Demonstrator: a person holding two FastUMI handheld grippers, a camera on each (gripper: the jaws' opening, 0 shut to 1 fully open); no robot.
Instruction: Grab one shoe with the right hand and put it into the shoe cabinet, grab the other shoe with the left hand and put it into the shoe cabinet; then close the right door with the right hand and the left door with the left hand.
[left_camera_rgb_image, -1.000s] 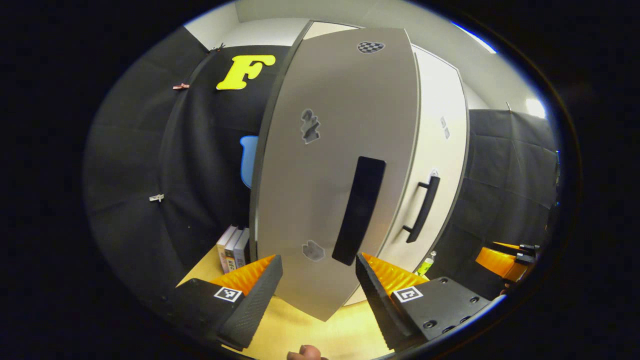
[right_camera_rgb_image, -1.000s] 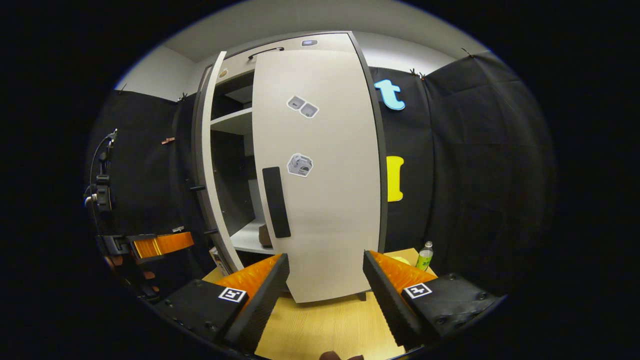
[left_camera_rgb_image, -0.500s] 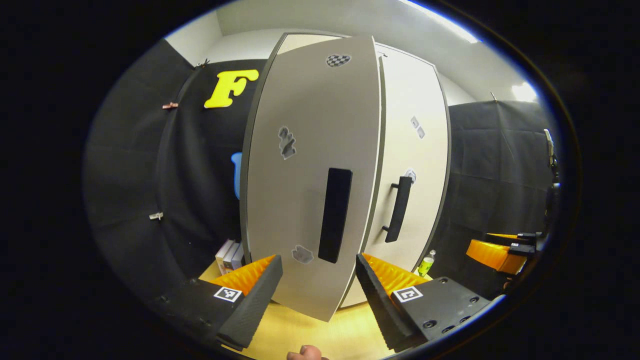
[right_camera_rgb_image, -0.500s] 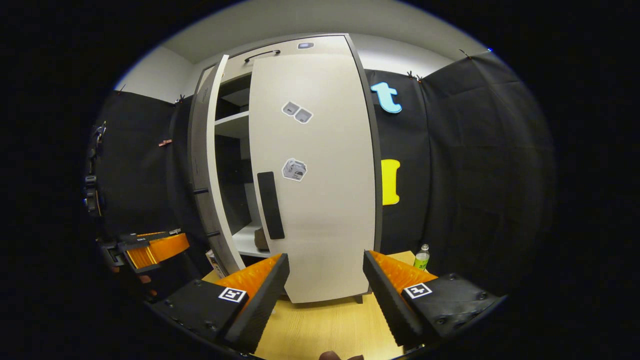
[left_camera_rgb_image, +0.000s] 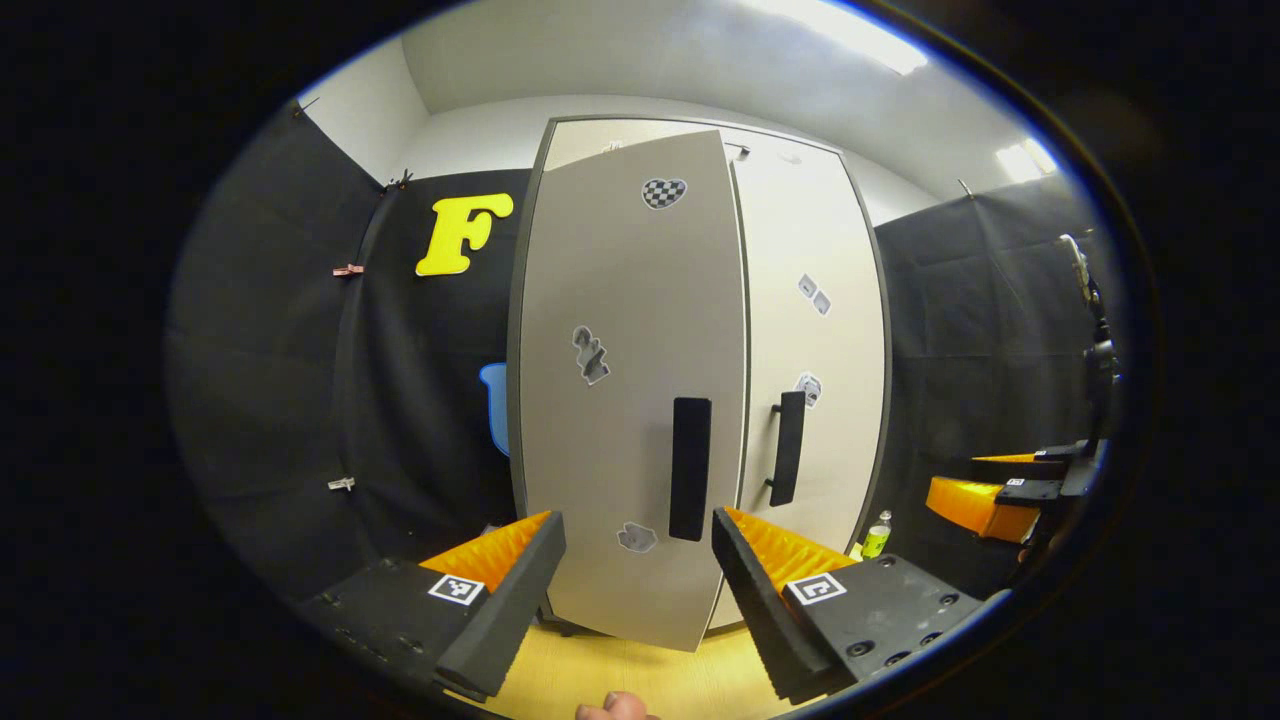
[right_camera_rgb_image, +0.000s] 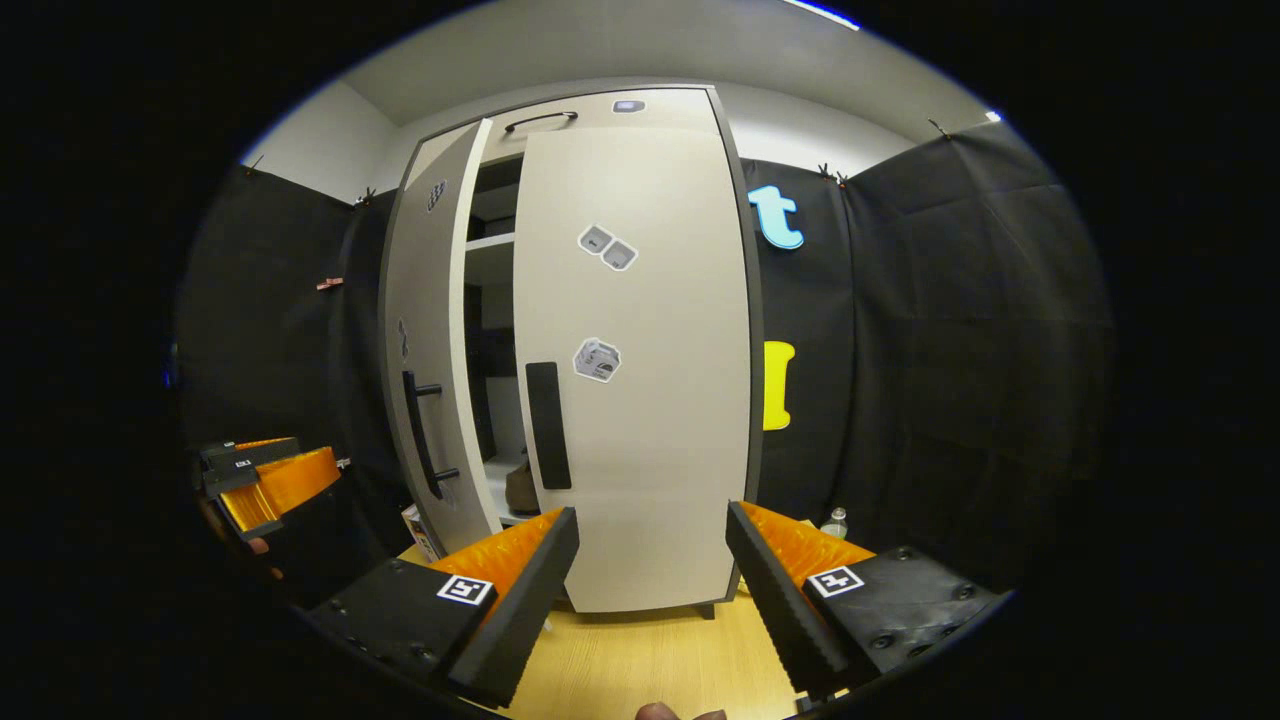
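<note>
My left gripper (left_camera_rgb_image: 638, 580) low in left gripper view, fingers spread wide, holding nothing. My right gripper (right_camera_rgb_image: 652, 580) low in right gripper view, same, spread, empty.

Left door (left_camera_rgb_image: 625, 400) mid-frame, nearly shut, gap left. Right door (right_camera_rgb_image: 640, 370) looks shut.

Shoe (right_camera_rgb_image: 520, 490) peeks through gap, on shelf in cabinet (right_camera_rgb_image: 490, 260).

Risk, my guess: door stays ajar if not pushed flat; hard shove may bounce it back.

Second ago, left door hung wider; now swung closer.

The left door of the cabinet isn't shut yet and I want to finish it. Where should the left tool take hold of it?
Take the pale grey left door by its upright black bar handle, coming straight from the front. The left tool is open and faces it; the bar would probably fit between the fingers. Pushing the flat panel beside it may do too.
</note>
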